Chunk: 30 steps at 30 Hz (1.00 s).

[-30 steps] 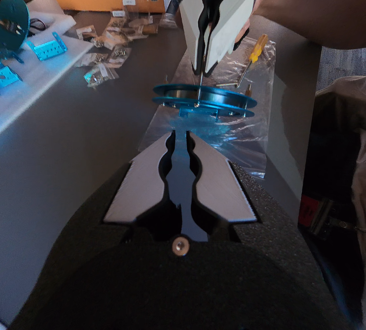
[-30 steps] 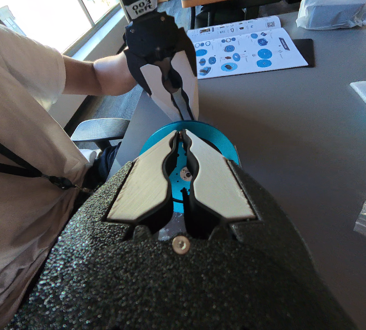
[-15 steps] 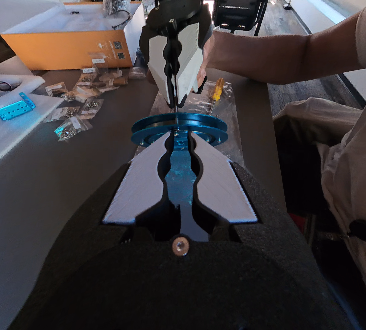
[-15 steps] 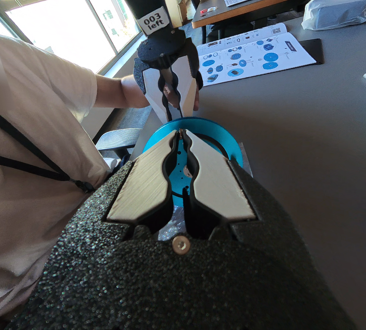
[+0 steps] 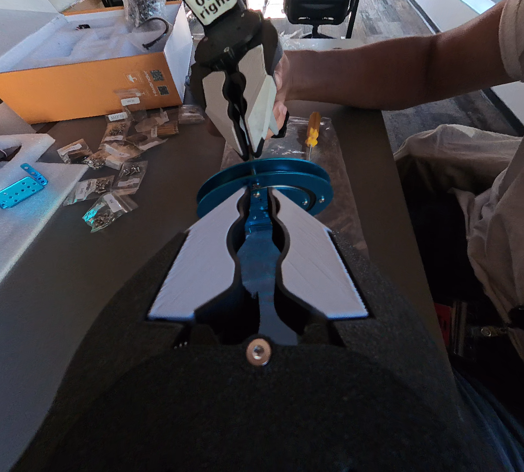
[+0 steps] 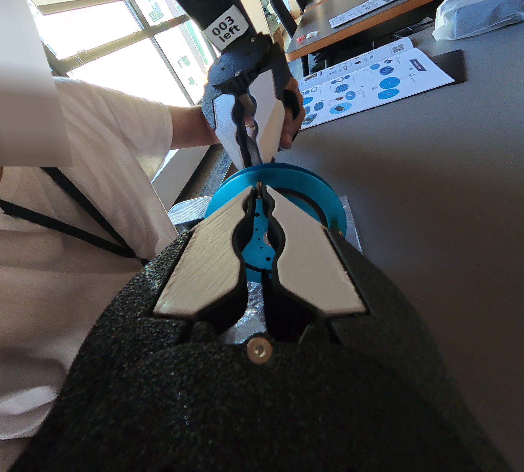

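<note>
A blue double-disc assembly (image 5: 286,172) sits tilted on a clear plastic bag (image 5: 337,203) near the table's edge. It also shows in the right wrist view (image 6: 300,178). My left gripper (image 5: 257,190) is at the disc's near rim, jaws almost shut on a blue perforated bracket (image 5: 257,210) under the discs. It appears from the front in the right wrist view (image 6: 255,161). My right gripper (image 6: 259,189) is shut on a thin metal tool (image 6: 258,186) that points down into the disc. It comes down from above in the left wrist view (image 5: 249,153).
An orange box (image 5: 85,84) and several small bags of screws (image 5: 113,146) lie at the left. A yellow-handled screwdriver (image 5: 312,129) lies behind the disc. A blue plate (image 5: 17,193) rests on white foam. An instruction sheet (image 6: 368,84) lies on the grey table. My left and right fingertips are right by each other. The blue plate (image 5: 17,193) lies around 30 cm away from my right fingertips.
My left gripper has moved forward from short of the disc to its rim, around the bracket. The disc has gone from level to tilted. The right gripper stays above it with the tool.
</note>
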Tool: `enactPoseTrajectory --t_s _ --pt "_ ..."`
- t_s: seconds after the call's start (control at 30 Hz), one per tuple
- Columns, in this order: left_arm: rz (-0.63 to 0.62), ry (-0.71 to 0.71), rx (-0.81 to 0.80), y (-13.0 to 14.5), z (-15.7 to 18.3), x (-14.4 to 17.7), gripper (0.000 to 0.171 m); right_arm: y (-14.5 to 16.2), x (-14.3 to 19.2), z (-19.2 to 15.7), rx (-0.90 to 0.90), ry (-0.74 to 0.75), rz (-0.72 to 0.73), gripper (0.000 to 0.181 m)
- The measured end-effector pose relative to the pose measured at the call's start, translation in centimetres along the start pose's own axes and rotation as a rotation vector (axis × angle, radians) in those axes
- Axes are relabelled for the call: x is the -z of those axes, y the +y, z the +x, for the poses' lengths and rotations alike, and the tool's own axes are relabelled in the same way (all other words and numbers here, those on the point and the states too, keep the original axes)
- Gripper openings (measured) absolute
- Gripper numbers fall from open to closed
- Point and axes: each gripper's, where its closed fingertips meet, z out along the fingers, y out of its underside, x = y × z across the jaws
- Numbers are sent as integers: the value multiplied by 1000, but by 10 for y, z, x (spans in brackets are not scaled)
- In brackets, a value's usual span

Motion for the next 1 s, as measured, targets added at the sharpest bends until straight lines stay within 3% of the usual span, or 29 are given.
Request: enactPoseTrajectory --t_s 0.67,1.0 --pt "168 69 178 -1 -4 4 8 -2 -10 0 -7 10 46 3" --pt "175 59 143 1 -3 1 5 -2 -10 1 -9 11 47 3"
